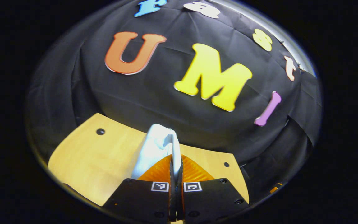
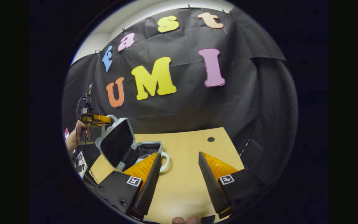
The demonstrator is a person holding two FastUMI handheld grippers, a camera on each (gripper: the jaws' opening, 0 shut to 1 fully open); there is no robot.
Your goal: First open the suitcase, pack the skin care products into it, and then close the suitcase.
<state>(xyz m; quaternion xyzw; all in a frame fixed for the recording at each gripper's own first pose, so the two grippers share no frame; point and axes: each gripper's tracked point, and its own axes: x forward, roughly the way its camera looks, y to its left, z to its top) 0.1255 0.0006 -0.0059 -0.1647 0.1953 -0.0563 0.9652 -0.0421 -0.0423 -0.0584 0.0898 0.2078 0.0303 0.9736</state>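
Suitcase (image 2: 126, 149) is sitting at the left side of the tabletop (image 2: 185, 180), lid (image 2: 117, 143) raised and leaning back, base lying open behind it: opening step looks to be in hand. Left tool (image 1: 176, 166) is clenching the pale lid handle (image 1: 158, 146), both fingers pressing it. Right tool (image 2: 179, 169) is hovering released, fingers spread wide over bare tabletop, touching nothing. Next move, judged: letting the lid rest fully open, then fetching skin care products.
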